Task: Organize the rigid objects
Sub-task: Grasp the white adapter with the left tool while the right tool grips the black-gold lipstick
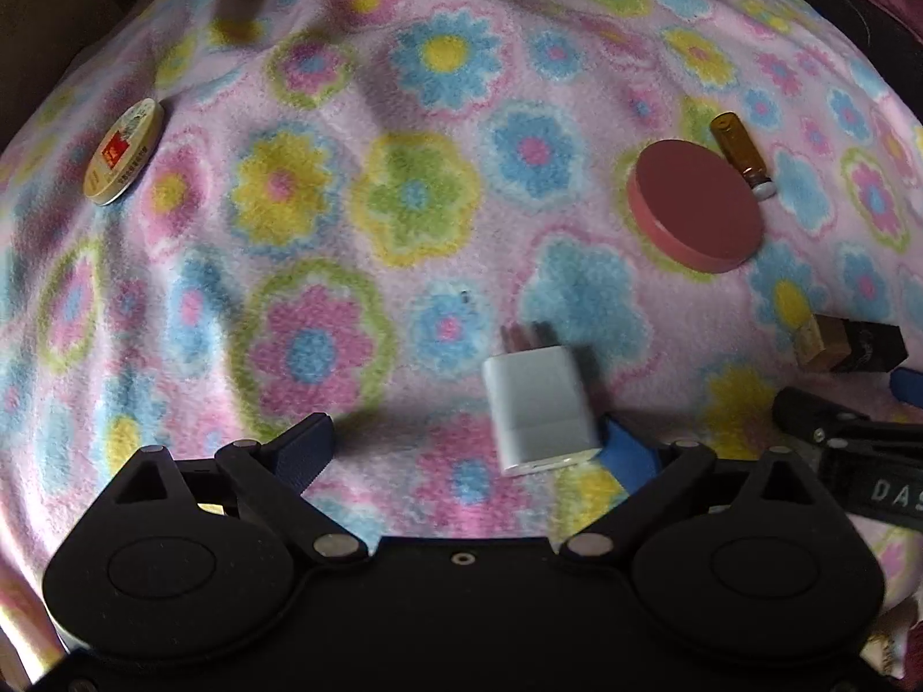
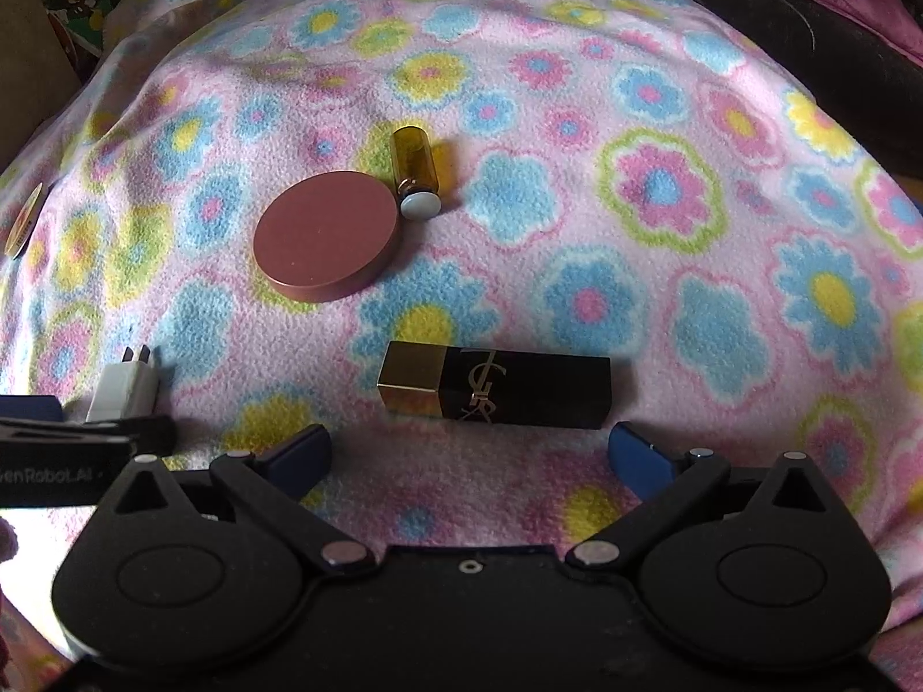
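My left gripper [image 1: 467,450] is spread wide over the floral blanket [image 1: 404,202], its right finger touching the white charger [image 1: 539,409] lying prongs-away, the round tin [image 1: 122,151] well apart at far left. My right gripper [image 2: 468,452] also stands wide, unladen, just behind the black-and-gold lipstick [image 2: 496,386] (lying crosswise); beyond it the pink disc [image 2: 327,235] lies just beside the amber vial [image 2: 412,170].

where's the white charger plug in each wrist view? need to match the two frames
Left wrist: white charger plug sits low centre-right, lying on the blanket against the right finger of the left hand-held gripper.
Right wrist: white charger plug is at the far left edge, low, partly behind the other gripper's body.
Shared landmark: the pink round disc, beyond the plug in both views.
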The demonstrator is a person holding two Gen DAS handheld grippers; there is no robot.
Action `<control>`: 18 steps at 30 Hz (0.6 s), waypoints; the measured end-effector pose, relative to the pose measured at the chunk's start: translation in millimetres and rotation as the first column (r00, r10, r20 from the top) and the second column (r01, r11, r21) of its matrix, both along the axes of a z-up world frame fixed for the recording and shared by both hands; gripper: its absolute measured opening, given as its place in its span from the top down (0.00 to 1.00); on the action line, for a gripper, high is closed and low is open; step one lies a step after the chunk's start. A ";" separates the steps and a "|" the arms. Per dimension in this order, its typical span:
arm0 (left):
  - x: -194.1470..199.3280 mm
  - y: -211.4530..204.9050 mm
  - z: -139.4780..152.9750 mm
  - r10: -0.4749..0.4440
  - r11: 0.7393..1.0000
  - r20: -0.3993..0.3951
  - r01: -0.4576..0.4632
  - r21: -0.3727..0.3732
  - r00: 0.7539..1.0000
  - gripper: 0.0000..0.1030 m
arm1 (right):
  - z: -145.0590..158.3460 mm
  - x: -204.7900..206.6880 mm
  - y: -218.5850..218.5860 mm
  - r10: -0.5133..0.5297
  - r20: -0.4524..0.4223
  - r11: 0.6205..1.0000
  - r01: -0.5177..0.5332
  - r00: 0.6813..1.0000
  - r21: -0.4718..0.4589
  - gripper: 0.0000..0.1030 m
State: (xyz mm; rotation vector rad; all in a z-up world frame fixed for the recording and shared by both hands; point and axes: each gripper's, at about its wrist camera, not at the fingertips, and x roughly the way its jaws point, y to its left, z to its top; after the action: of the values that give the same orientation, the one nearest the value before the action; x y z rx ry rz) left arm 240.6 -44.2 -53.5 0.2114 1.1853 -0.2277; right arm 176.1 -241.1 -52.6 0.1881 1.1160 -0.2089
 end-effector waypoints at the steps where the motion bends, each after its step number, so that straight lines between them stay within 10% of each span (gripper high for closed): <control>1: 1.0 7.6 0.7 0.014 1.000 -0.004 -0.014 0.008 1.000 0.05 | 0.1 0.1 -0.1 0.001 -0.001 1.000 -0.001 1.000 0.001 0.00; 8: 11.0 66.6 7.3 0.251 0.968 -0.032 -0.251 0.004 0.968 0.09 | -0.7 1.8 -0.4 0.001 -0.006 1.000 -0.001 1.000 0.000 0.00; 18: 13.1 22.7 21.1 0.105 0.993 0.022 -0.103 -0.063 0.994 0.06 | -2.4 0.1 2.0 0.017 -0.005 1.000 -0.017 1.000 -0.018 0.00</control>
State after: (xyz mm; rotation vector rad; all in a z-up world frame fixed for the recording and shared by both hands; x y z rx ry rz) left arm 253.7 -21.5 -32.4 0.0978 1.1590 -0.1693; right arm 176.3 -239.1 -55.1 0.1620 1.1196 -0.2044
